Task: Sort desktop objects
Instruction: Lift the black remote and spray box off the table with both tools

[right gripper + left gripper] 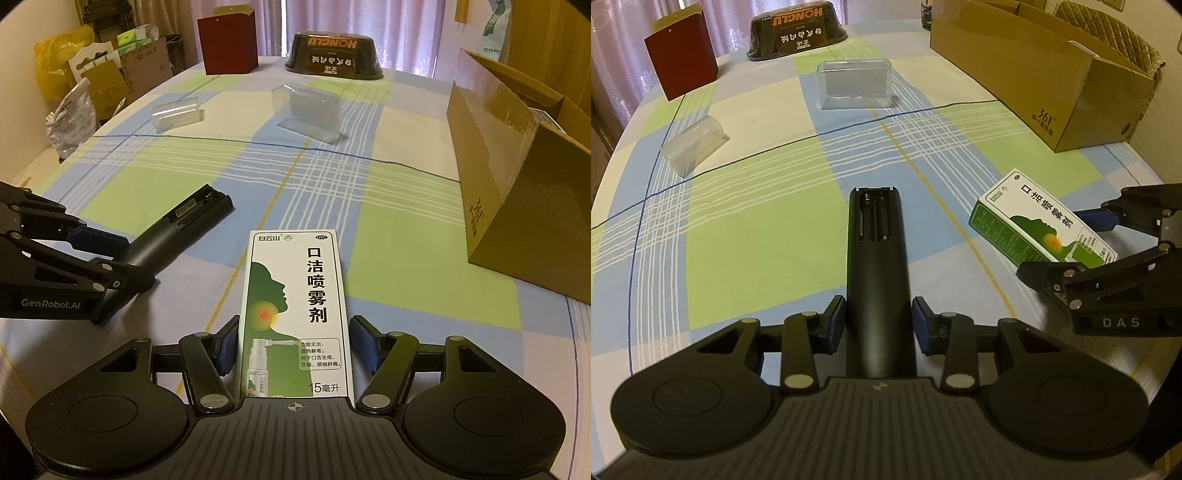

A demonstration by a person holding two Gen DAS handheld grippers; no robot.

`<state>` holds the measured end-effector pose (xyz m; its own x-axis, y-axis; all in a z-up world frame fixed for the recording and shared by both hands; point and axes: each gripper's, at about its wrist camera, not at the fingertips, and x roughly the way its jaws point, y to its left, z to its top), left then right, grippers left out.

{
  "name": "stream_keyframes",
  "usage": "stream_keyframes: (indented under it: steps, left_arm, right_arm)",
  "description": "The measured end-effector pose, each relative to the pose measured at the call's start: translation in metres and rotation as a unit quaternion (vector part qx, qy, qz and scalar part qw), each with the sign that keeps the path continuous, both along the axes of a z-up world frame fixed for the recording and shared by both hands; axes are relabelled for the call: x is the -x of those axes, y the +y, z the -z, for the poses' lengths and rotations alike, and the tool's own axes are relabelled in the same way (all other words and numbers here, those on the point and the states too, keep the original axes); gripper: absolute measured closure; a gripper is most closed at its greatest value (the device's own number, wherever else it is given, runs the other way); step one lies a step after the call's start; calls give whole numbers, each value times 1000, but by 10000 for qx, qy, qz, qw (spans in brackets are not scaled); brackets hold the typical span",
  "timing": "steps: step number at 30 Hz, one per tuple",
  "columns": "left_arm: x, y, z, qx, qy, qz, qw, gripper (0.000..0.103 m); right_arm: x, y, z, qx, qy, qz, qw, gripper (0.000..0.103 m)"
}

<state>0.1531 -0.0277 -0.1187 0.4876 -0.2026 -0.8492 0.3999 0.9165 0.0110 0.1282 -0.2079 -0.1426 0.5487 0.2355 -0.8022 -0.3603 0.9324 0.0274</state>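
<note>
Surface: plaid tablecloth in green, blue and cream (388, 258), flat under me | Back: pale pink curtains (369, 22), drawn | Far left, off the table: yellow plastic bag (55, 62), brown cardboard cartons (144, 66) beside it, crumpled white plastic bag (70, 118) nearer | Far right: tan quilted chair back (1108, 33).

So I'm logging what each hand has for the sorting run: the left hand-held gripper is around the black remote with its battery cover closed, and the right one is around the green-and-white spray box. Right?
Not quite. The black remote between the fingers of the left hand-held gripper has its battery compartment open and empty, as the left wrist view shows. The rest stands: the right hand-held gripper is around the green-and-white spray box.
</note>
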Motion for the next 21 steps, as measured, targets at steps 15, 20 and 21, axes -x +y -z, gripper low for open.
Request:
stream_keyframes:
  steps: [15,20,21]
  left_arm:
    - [-1,-1,0,-15,12,5,10000,70]
    - [-1,-1,-1,-32,5,10,10000,70]
    - [-1,-1,-1,-43,0,18,10000,70]
  right_arm:
    - [0,2,-1,105,20,10,9999,48]
    - [1,0,-2,50,22,65,10000,48]
    - [1,0,-3,33,25,77,10000,48]
